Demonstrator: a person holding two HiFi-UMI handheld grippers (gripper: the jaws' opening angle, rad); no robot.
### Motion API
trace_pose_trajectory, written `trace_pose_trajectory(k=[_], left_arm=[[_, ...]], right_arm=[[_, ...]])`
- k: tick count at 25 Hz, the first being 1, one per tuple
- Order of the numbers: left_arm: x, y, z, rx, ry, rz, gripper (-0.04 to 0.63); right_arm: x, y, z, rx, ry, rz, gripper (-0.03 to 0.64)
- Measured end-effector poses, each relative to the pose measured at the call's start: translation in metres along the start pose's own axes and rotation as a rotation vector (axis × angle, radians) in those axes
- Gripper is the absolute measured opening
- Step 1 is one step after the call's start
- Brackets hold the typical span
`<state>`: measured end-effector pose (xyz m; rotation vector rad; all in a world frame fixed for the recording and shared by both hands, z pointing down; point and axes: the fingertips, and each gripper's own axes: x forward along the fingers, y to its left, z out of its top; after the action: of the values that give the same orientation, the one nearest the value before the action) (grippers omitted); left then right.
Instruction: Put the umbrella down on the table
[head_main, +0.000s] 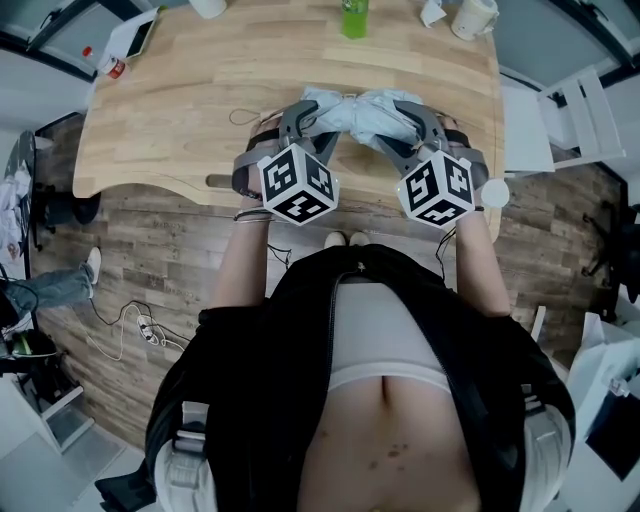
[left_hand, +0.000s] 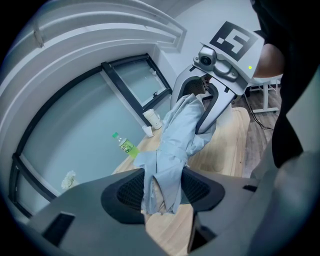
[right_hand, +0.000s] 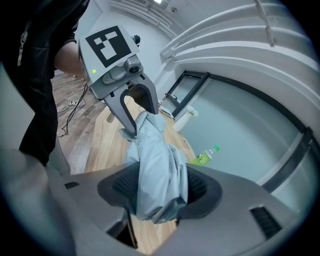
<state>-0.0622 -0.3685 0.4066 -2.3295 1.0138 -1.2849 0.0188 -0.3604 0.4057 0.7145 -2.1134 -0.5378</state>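
A folded pale-blue umbrella (head_main: 362, 112) hangs crosswise between my two grippers, just above the near part of the wooden table (head_main: 180, 120). My left gripper (head_main: 312, 118) is shut on its left end, and in the left gripper view the fabric (left_hand: 175, 145) is pinched between the dark pads of that gripper (left_hand: 162, 187). My right gripper (head_main: 405, 125) is shut on the other end; the bunched cloth (right_hand: 157, 160) fills the jaws of that gripper (right_hand: 159, 192). Each gripper view shows the opposite gripper clamped on the far end.
A green bottle (head_main: 354, 17) and a white cup (head_main: 474, 16) stand at the table's far edge, with a white object (head_main: 130, 40) at the far left corner. A white chair (head_main: 570, 110) is on the right. Cables (head_main: 135, 330) lie on the floor to the left.
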Motion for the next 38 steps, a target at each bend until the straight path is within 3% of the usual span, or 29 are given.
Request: trace_pose_trajectory(k=[38], left_arm=[[0.034,-0.032,-0.040,-0.046,0.088,-0.090,0.222]], right_arm=[[0.038,0.040,-0.028,0.068,0.015,0.131,0.239]])
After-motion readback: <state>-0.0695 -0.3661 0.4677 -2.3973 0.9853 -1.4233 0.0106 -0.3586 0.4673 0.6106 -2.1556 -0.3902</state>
